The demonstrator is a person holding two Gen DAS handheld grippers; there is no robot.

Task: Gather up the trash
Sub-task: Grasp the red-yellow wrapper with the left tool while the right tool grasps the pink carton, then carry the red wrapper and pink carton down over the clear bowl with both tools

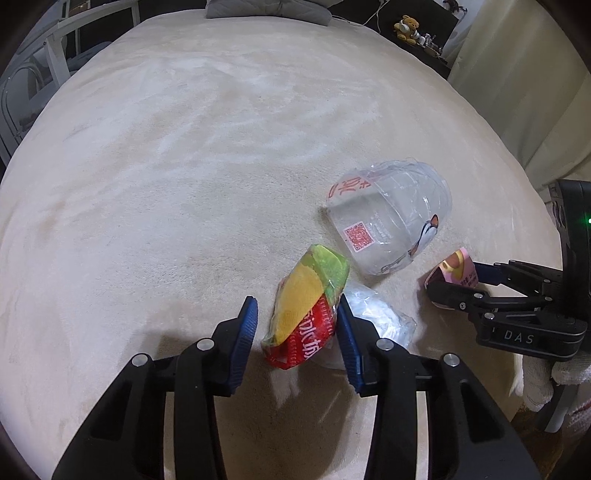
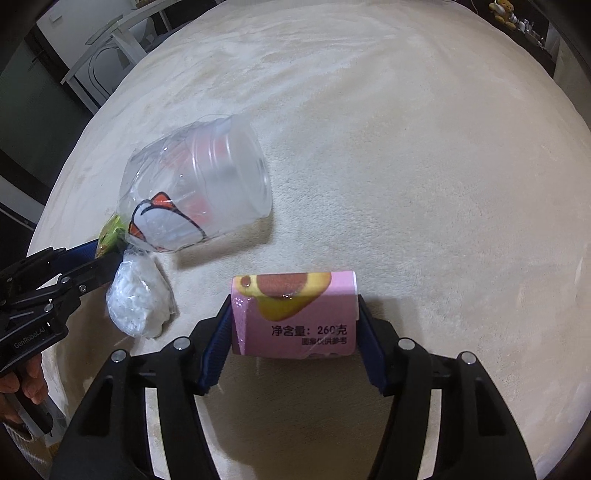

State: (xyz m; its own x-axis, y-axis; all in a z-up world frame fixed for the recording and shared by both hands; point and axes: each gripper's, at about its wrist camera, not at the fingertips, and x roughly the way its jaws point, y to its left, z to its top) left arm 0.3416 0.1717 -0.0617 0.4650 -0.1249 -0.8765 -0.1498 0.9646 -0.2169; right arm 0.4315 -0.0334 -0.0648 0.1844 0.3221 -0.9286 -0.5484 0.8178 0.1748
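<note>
On a beige plush bed cover, my left gripper [image 1: 295, 325] is open around a red, yellow and green snack wrapper [image 1: 306, 314]; the right pad touches it, the left pad stands apart. My right gripper [image 2: 293, 314] is shut on a pink carton [image 2: 295, 314], which also shows in the left wrist view [image 1: 456, 271]. A clear plastic cup [image 1: 388, 218] with red print lies on its side beyond both; it also shows in the right wrist view [image 2: 199, 192]. A crumpled white plastic bag [image 2: 138, 304] lies beside the left gripper, also in the left wrist view [image 1: 376, 314].
The bed cover [image 1: 184, 166] stretches far ahead. A grey pillow [image 1: 269, 9] lies at the far edge. A teddy bear [image 1: 406, 27] sits on a dark shelf at the back right. White furniture [image 2: 110, 55] stands off the bed's left side.
</note>
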